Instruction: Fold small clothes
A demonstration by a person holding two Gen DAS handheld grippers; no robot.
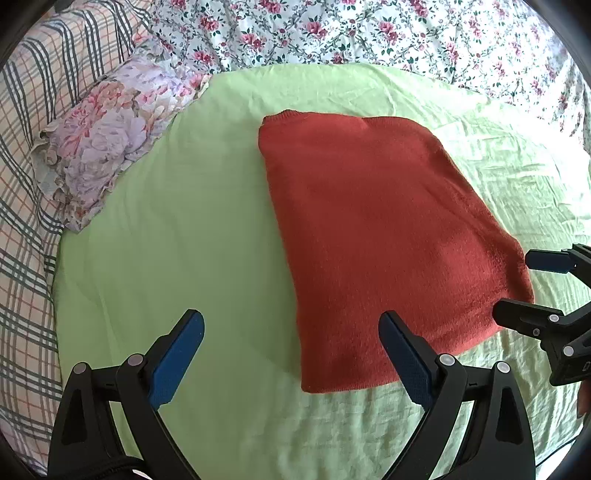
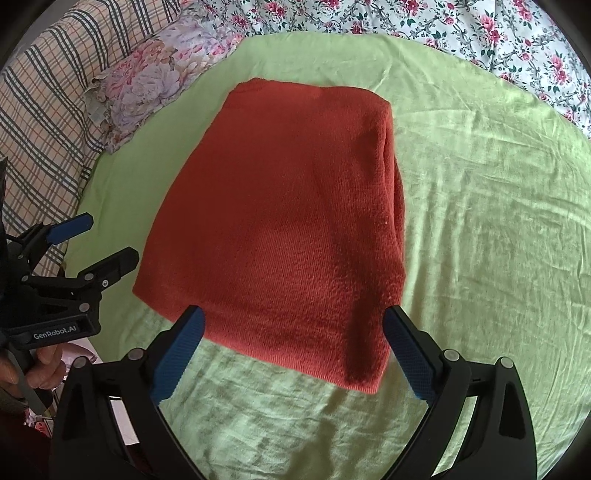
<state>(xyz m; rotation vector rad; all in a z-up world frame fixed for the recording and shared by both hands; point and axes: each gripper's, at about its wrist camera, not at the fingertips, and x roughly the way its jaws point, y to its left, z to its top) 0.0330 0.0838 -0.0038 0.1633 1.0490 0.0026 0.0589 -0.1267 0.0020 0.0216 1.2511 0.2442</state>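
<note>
A rust-red knitted garment (image 1: 373,236) lies folded into a thick rectangle on a light green sheet (image 1: 177,229); it also shows in the right wrist view (image 2: 291,221). My left gripper (image 1: 291,321) is open and empty, hovering above the garment's near left edge; it shows at the left of the right wrist view (image 2: 109,238). My right gripper (image 2: 293,317) is open and empty, just above the garment's near edge; it shows at the right edge of the left wrist view (image 1: 521,288).
A floral pillow (image 1: 107,136) lies at the far left of the green sheet. A plaid cover (image 1: 26,206) is on the left and a flowered quilt (image 1: 351,33) runs along the back. The green sheet (image 2: 480,206) is wrinkled.
</note>
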